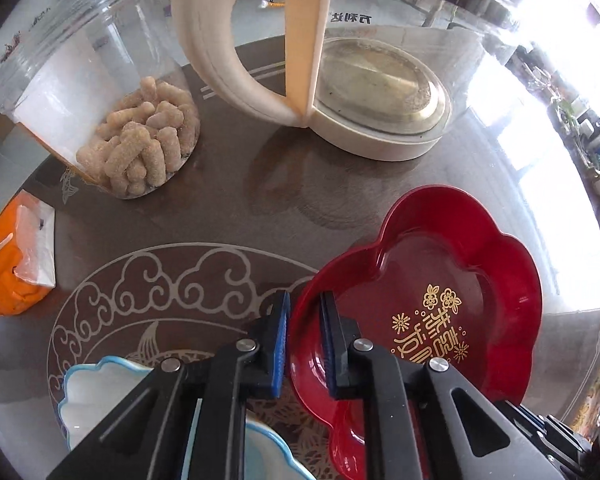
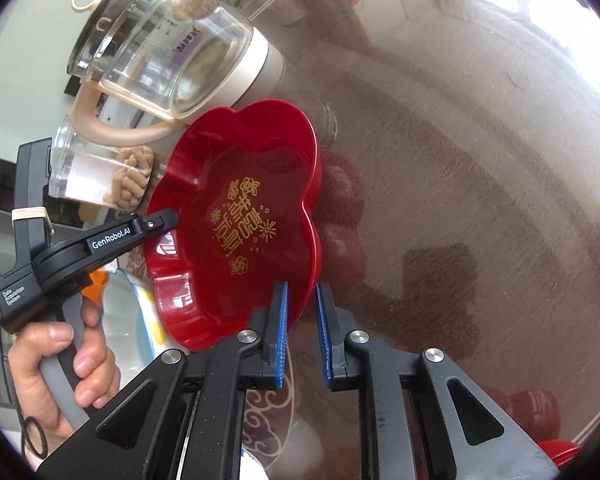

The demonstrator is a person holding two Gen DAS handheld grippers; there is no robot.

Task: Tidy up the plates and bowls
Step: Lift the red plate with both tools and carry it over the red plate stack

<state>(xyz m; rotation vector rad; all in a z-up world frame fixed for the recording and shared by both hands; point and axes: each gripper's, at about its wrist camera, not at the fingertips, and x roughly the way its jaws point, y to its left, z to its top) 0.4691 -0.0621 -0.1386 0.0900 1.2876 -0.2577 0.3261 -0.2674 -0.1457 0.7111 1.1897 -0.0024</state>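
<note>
Gripping opposite edges of the red flower-shaped plastic dish, both tools were clamped on its scalloped rim. The left gripper had its blue-padded jaws pinched on the dish's near-left wall, one pad outside and one inside. In the right wrist view, the right gripper likewise straddled the rim at the dish's near edge, with one pad inside the bowl and the other outside it. A hand was wrapped around the left tool's grey trigger handle. The dish, with gold characters and flowers printed on its floor, sat at the dark brown glass-topped table, near a clear glass kettle with a cream base and handle. A clear plastic jar of tan snack sticks lay beside the kettle. A white scalloped dish with a blue rim sat just left of the left gripper, and an orange tissue pack lay further left.
</note>
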